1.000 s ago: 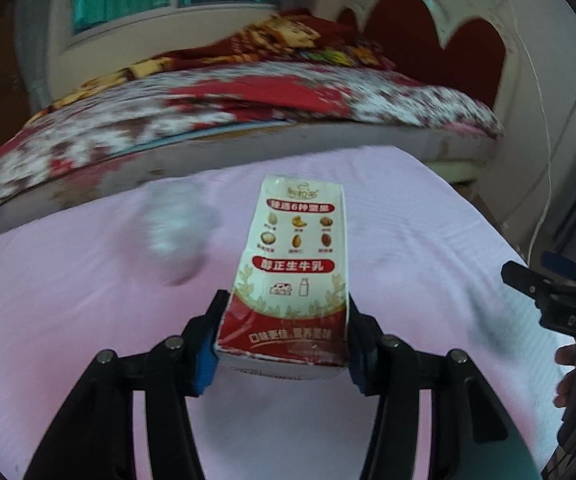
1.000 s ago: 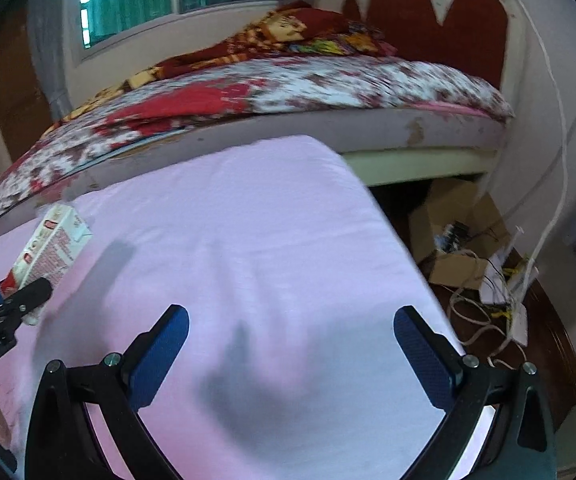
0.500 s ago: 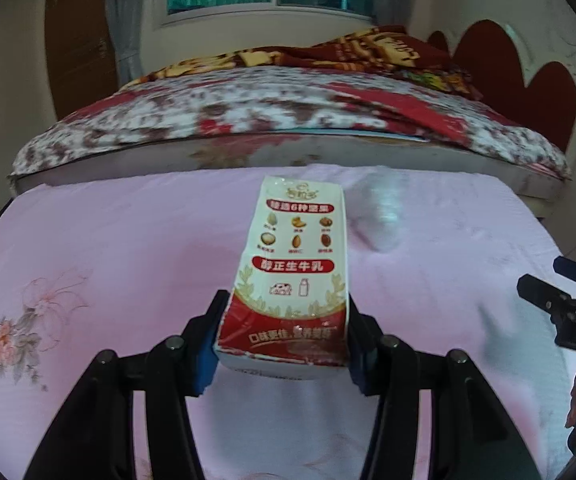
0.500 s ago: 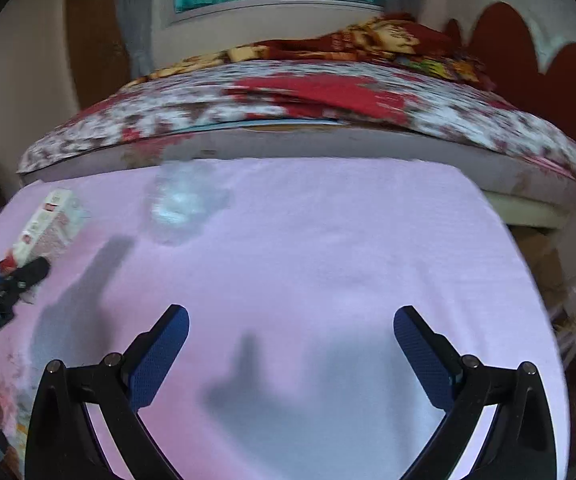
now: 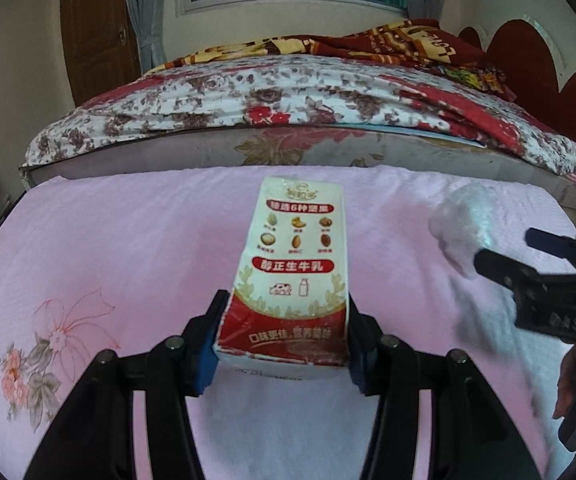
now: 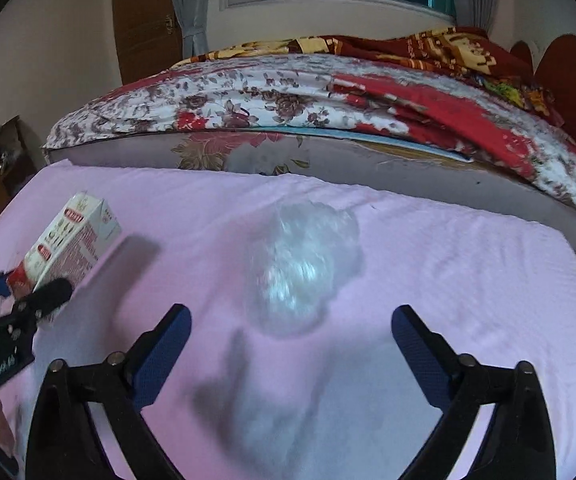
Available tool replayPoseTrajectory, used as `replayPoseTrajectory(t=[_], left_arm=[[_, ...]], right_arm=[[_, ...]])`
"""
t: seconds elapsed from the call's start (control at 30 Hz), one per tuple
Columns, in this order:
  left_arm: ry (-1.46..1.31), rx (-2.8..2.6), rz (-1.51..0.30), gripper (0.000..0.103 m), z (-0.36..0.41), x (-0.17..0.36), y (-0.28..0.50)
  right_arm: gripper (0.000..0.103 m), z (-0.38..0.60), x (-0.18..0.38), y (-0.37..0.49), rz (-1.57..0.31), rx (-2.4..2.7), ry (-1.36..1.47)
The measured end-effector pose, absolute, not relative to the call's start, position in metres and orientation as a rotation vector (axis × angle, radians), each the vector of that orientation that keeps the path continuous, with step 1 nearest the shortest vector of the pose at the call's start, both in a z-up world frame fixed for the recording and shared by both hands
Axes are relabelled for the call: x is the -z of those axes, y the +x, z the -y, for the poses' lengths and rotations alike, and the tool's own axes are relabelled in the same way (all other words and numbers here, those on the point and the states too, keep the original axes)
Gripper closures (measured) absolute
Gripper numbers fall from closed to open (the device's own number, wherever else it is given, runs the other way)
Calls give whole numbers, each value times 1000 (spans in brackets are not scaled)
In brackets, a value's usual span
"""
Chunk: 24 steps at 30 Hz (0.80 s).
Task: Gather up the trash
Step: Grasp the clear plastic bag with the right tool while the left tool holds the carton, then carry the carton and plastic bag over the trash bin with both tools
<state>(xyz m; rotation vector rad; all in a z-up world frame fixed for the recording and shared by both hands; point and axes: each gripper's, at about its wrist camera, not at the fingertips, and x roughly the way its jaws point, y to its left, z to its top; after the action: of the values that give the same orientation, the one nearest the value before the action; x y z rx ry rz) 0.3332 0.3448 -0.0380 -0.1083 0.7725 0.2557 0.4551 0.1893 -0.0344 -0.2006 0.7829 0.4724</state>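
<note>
- The left tool (image 5: 286, 344) is clenched on the lower end of a milk carton (image 5: 294, 264), blue pads pressed to both of its sides; the carton juts forward above the pink sheet (image 5: 136, 240).
- The right tool (image 6: 290, 340) is released, its fingers spread wide with bare sheet between them.
- A crumpled clear plastic bag (image 6: 304, 264) lies on the pink sheet just ahead of the right tool's gap, apart from both fingertips and blurred in outline.
- The carton sits well left of the bag, with open sheet between the two.
- The sheet's far edge meets the side of a higher bed with a floral cover (image 5: 248, 96).
- On the right the sheet's edge drops away; on the left a flower print (image 5: 48, 344) marks it.
</note>
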Motion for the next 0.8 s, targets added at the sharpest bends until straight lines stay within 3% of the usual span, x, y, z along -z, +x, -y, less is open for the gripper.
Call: replayPoseTrajectory(t=[0.2,0.23,0.27,0.8], left_arm=[[-110,-253,-800,50,-348,45,343],[-106,-249,-801,50,-346,45,343],[-100,-246,-801,50,-345,46,342],[-61,-139,-731,50,-276,8,276]], right_arm=[[29,-201,51,487,-850,-461,-160],[37,-203,53,488,-854,-461,-160],[58,-204,55,488,-858,-474,-160],[59,-122,0,392,-755,-456,-126]])
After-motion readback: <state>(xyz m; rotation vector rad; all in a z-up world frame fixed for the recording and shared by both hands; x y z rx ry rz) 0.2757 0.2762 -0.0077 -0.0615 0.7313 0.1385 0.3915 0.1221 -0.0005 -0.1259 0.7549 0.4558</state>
